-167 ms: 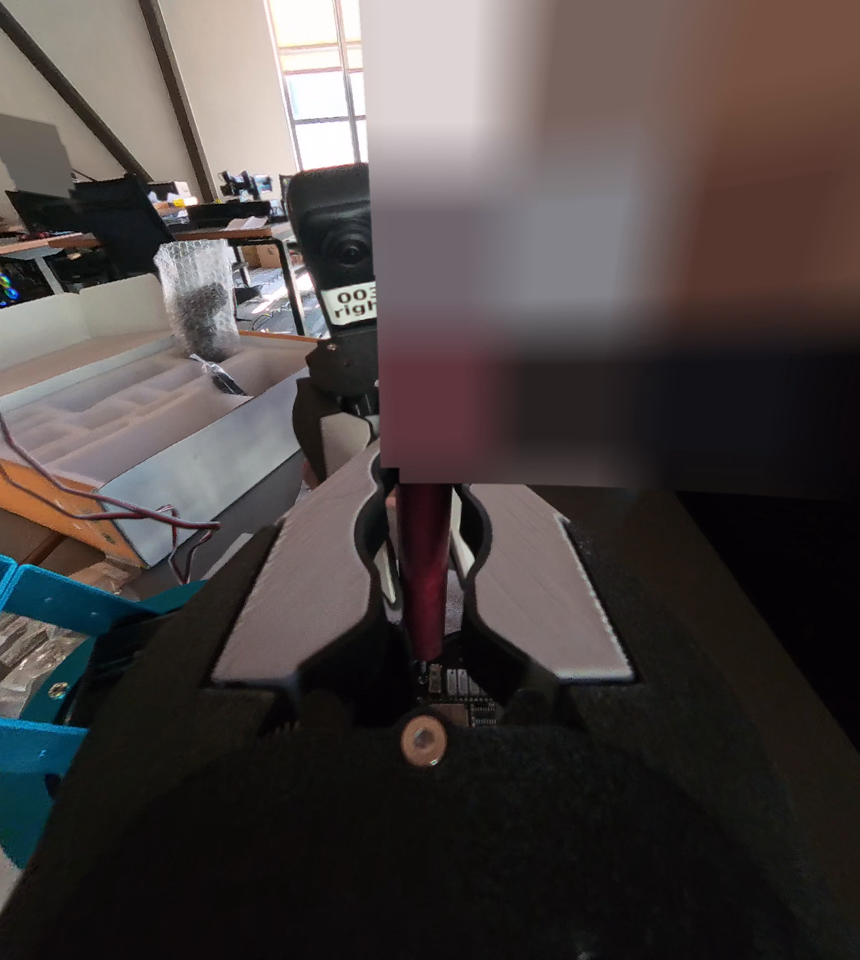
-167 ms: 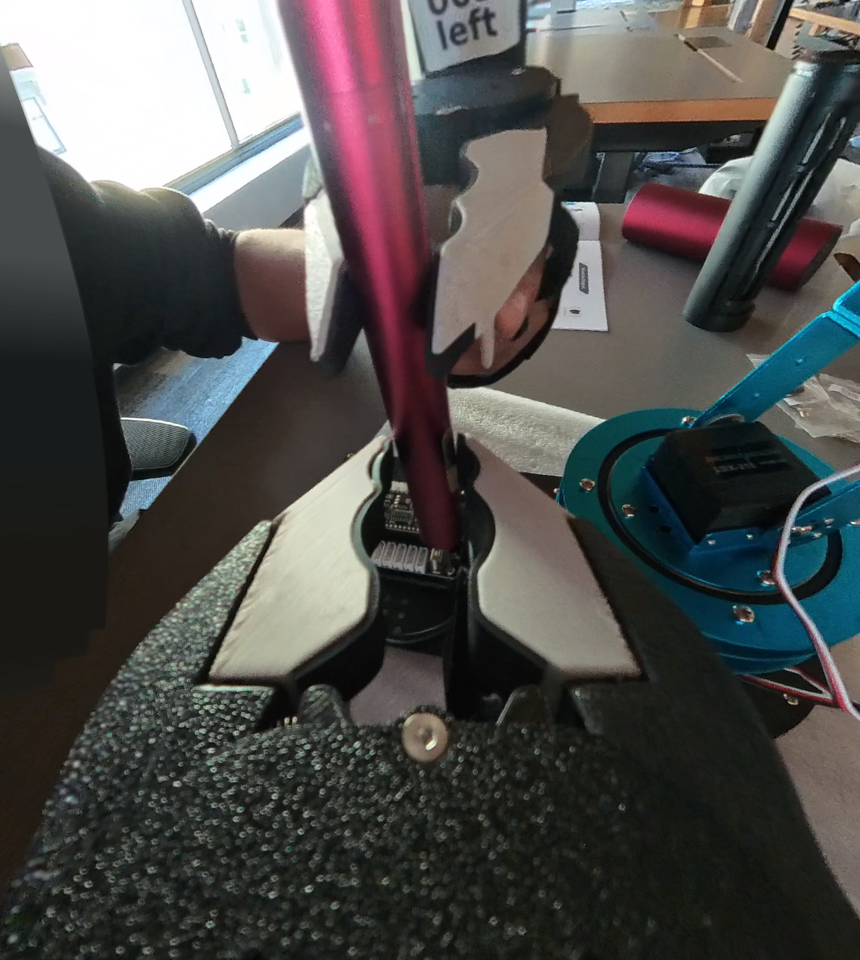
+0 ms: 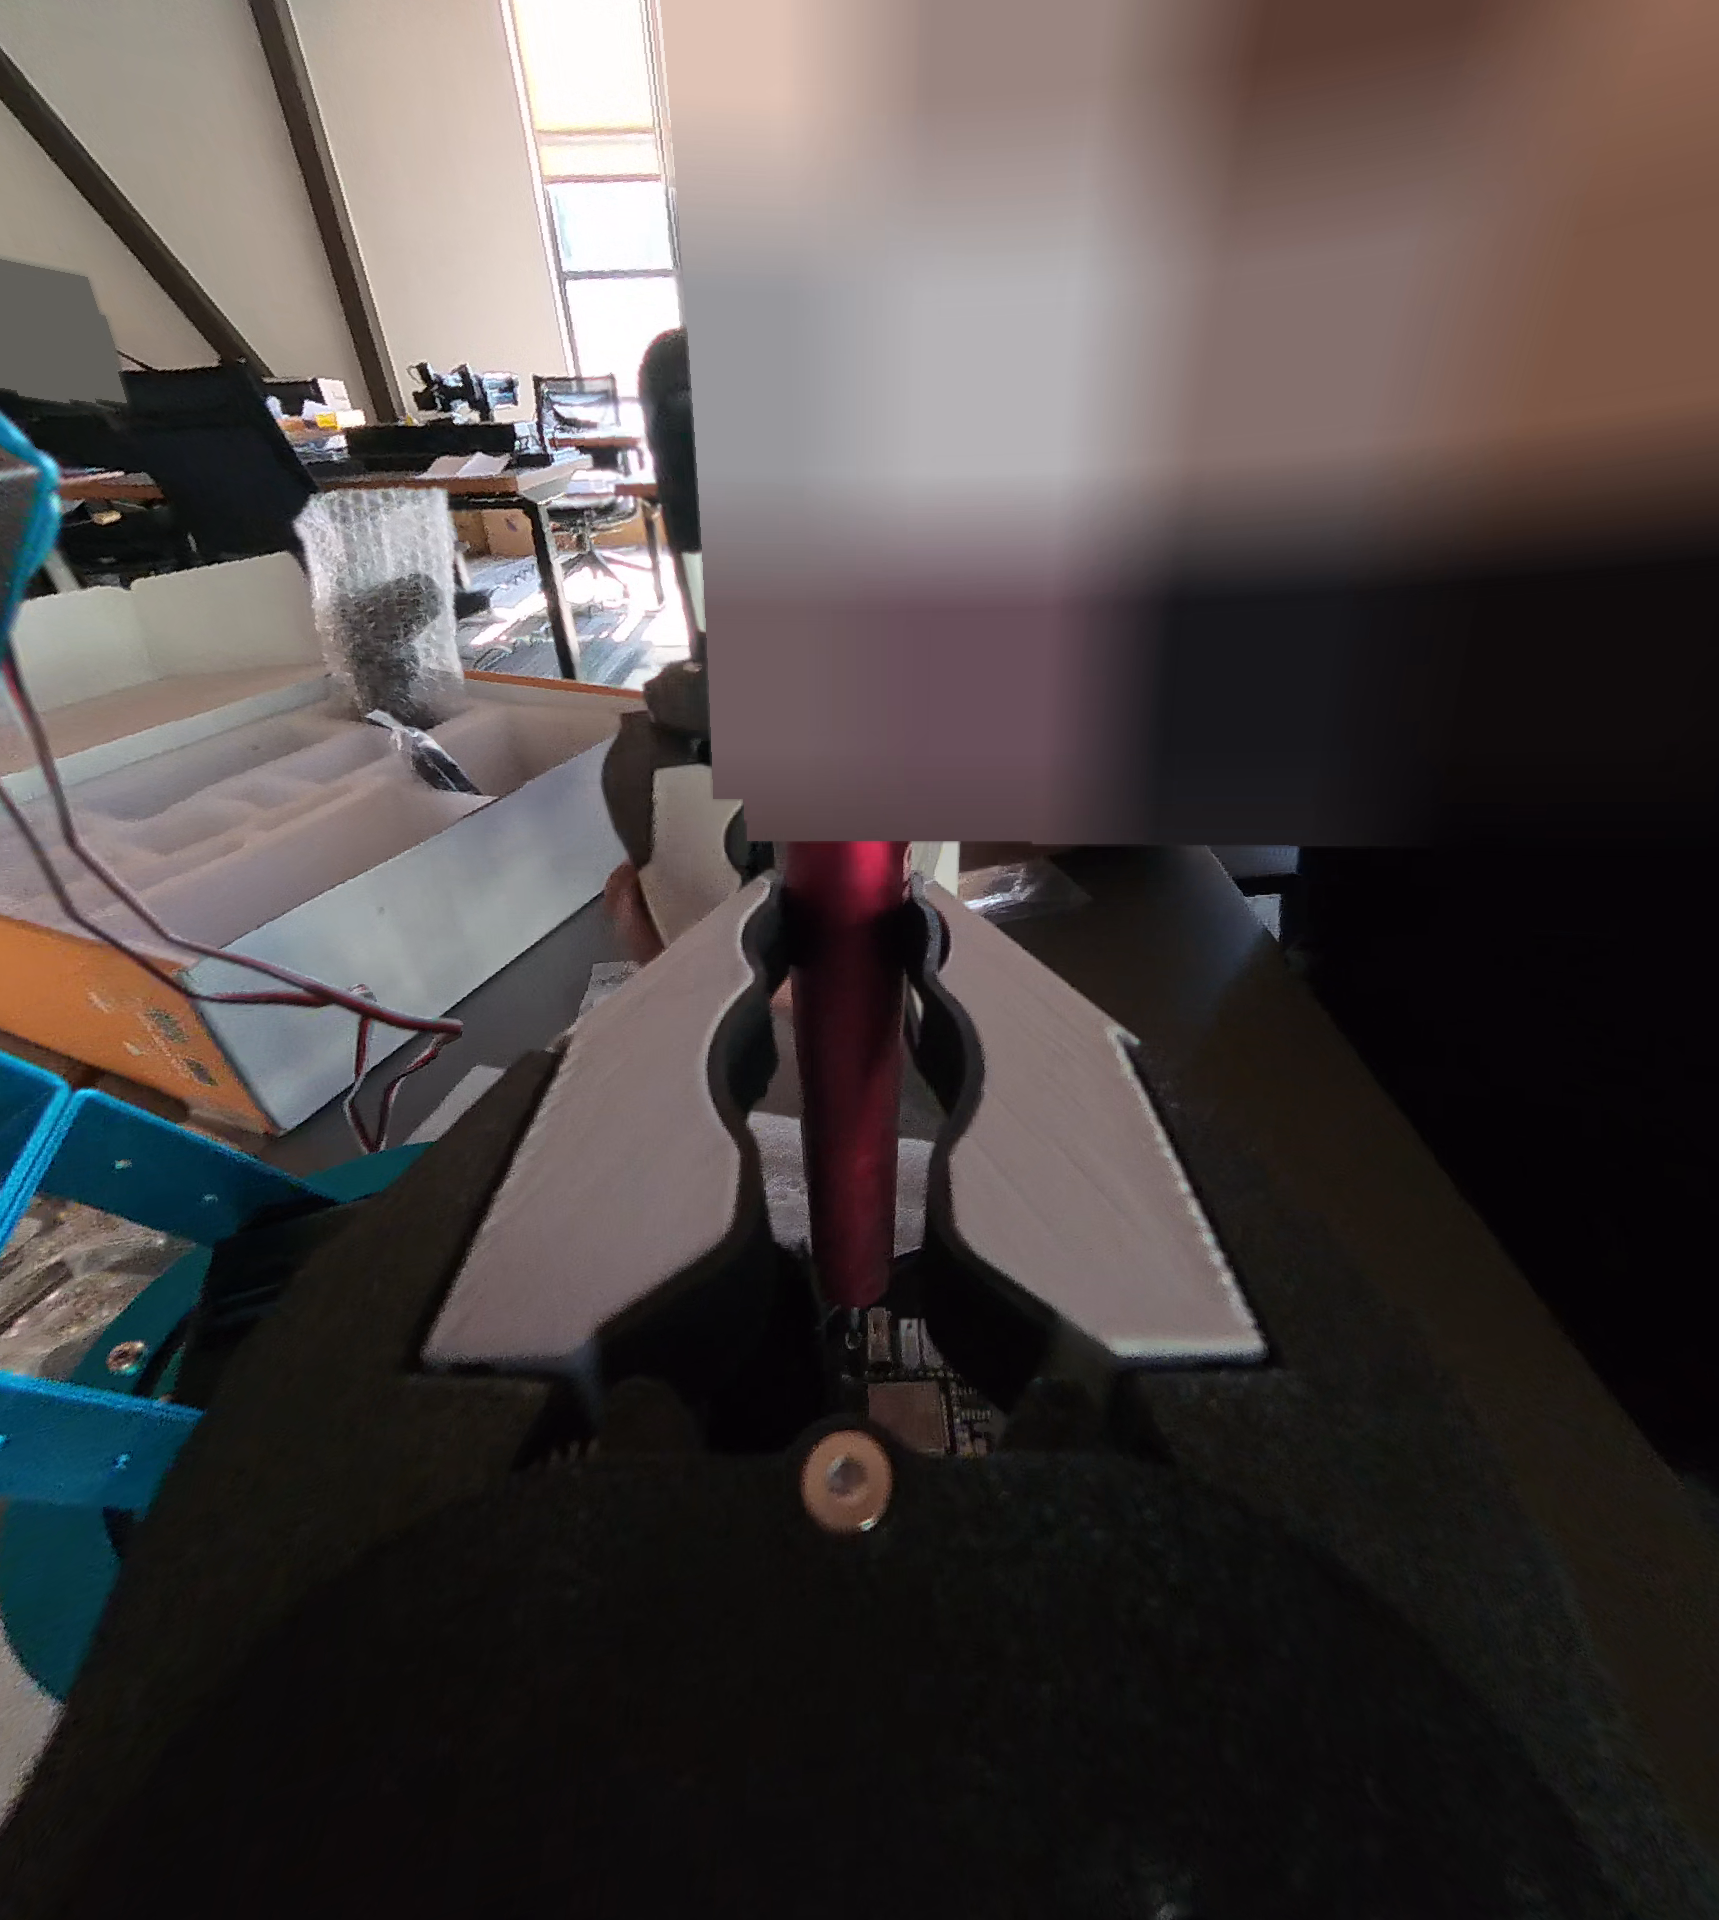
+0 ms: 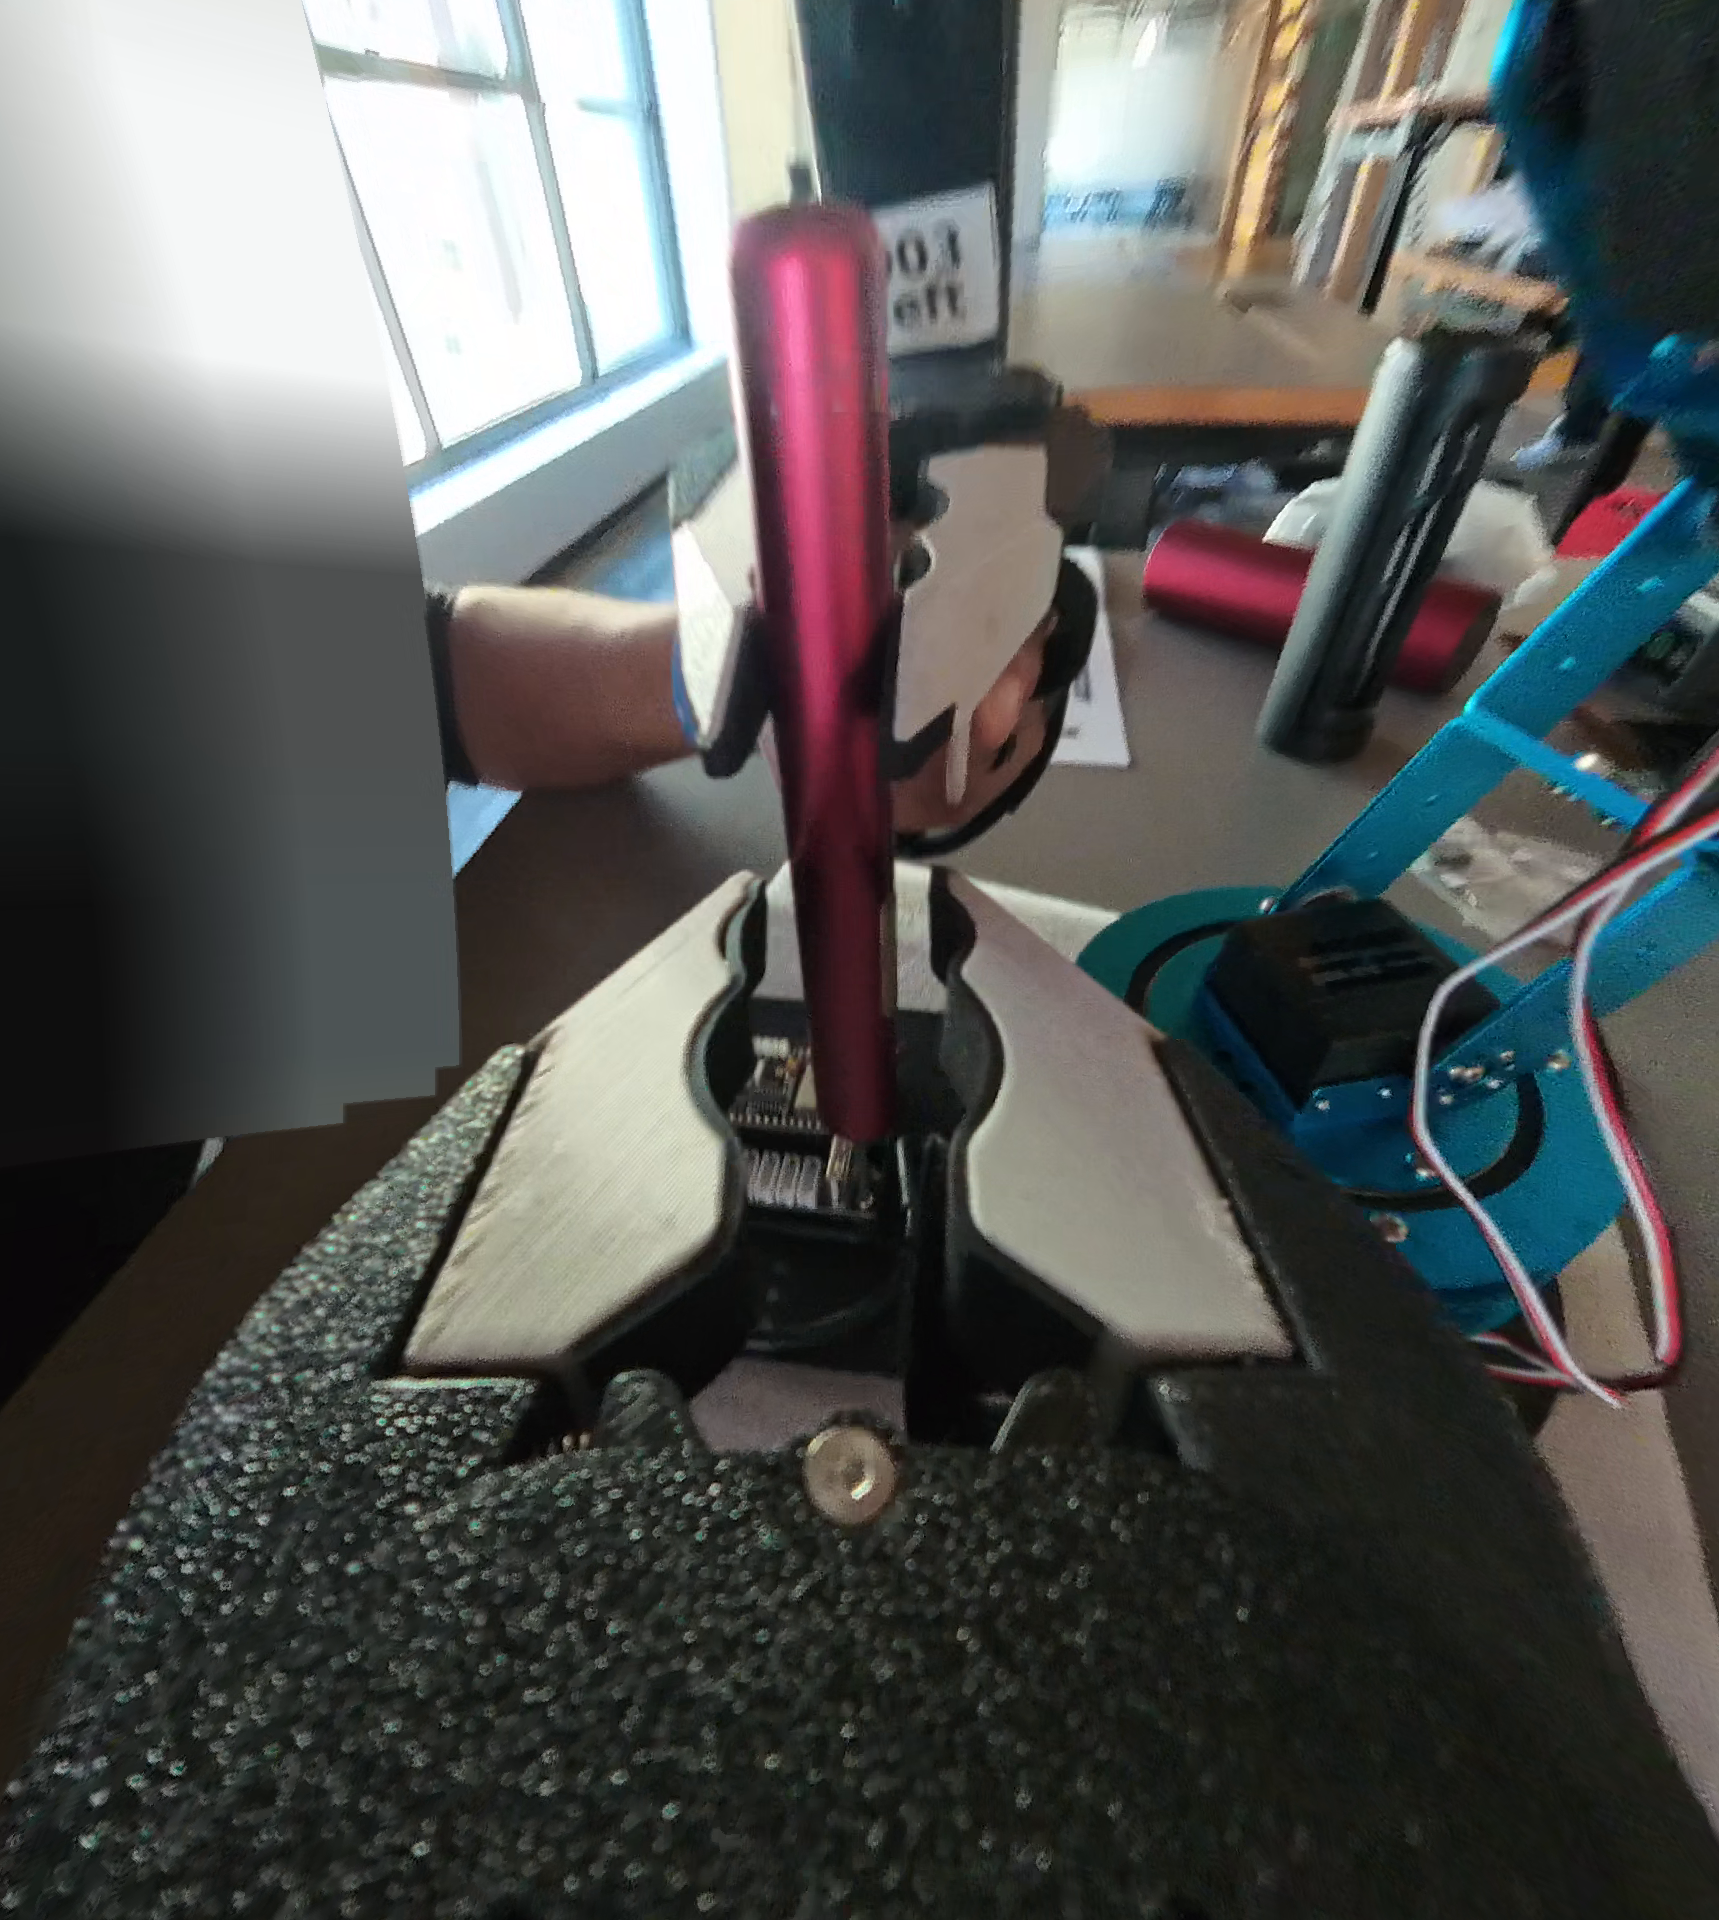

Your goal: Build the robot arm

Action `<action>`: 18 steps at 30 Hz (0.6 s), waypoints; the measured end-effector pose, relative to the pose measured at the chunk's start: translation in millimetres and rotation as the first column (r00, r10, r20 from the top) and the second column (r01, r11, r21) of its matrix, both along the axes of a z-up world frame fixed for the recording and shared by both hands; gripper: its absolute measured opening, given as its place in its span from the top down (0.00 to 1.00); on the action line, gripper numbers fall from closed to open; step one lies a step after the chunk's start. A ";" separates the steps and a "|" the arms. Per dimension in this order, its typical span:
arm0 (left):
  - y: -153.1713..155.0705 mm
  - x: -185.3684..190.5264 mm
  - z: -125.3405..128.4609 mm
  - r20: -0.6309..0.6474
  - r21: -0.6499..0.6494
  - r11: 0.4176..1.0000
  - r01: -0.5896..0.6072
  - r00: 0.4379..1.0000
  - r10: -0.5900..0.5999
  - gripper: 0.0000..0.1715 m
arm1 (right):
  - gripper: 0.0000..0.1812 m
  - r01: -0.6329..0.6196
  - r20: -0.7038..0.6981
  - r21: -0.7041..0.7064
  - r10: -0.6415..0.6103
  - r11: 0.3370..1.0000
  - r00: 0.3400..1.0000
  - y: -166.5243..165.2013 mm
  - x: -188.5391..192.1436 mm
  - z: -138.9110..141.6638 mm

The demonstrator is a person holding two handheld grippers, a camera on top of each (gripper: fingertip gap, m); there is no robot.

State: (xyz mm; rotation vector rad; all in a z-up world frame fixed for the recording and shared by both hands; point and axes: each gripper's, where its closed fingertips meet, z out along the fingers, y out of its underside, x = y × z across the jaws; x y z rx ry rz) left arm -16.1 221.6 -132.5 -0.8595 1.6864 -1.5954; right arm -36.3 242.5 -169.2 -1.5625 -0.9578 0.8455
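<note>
My left gripper point(image 3: 850, 914) is shut on a slim red screwdriver point(image 3: 850, 1091) and holds it nearly upright. The tip rests on a small black circuit board point(image 3: 912, 1392). In the right wrist view the screwdriver point(image 4: 824, 675) stands with its top end free, and the left gripper point(image 4: 834, 727) clamps its middle. My right gripper point(image 4: 855, 894) faces it with the jaws almost together. The board point(image 4: 782, 1101) sits gripped in the hollow between its fingers. In the left wrist view the right gripper point(image 3: 673, 831) is mostly hidden behind a blurred patch.
A blue metal robot arm on a round teal base point(image 4: 1437, 1174) with red-white wires point(image 4: 1561, 1039) stands close on the right. A black cylinder point(image 4: 1374, 561) and a red tube point(image 4: 1239, 592) lie behind. A foam-lined box point(image 3: 211, 810) and a bubble-wrap roll point(image 3: 377, 603) are at left. A person's forearm point(image 4: 564, 686) rests on the dark table point(image 4: 574, 883). There is about 4 centimetres between the tips of the two grippers.
The screwdriver now stands more upright and its top end has come into the right wrist view. Both views have shifted a little. The tip stays on the board.
</note>
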 end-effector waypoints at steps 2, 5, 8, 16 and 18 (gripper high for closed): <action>2.3 -4.2 -0.1 0.006 -0.005 1.000 0.018 1.000 -0.018 0.88 | 0.84 0.062 -0.001 0.047 -0.062 0.997 0.998 3.6 0.8 2.3; 4.3 -9.2 -1.0 0.006 -0.005 0.999 0.038 0.999 -0.038 0.88 | 0.85 0.074 0.017 0.058 -0.075 0.996 0.997 2.5 -5.0 -1.1; 6.0 -11.9 -1.6 0.001 0.000 0.999 0.046 0.999 -0.046 0.88 | 0.88 0.061 0.001 0.034 -0.061 0.998 0.998 0.5 -6.3 -0.7; 8.9 -8.3 -1.3 -0.001 -0.008 1.000 0.023 1.000 -0.023 0.88 | 0.88 0.048 -0.072 -0.040 -0.051 0.998 0.996 6.5 -5.5 -9.3; 8.0 -7.1 -1.1 -0.002 -0.002 1.000 0.003 1.000 -0.003 0.88 | 0.89 0.079 -0.078 -0.041 -0.082 0.996 0.994 6.8 -6.5 -11.9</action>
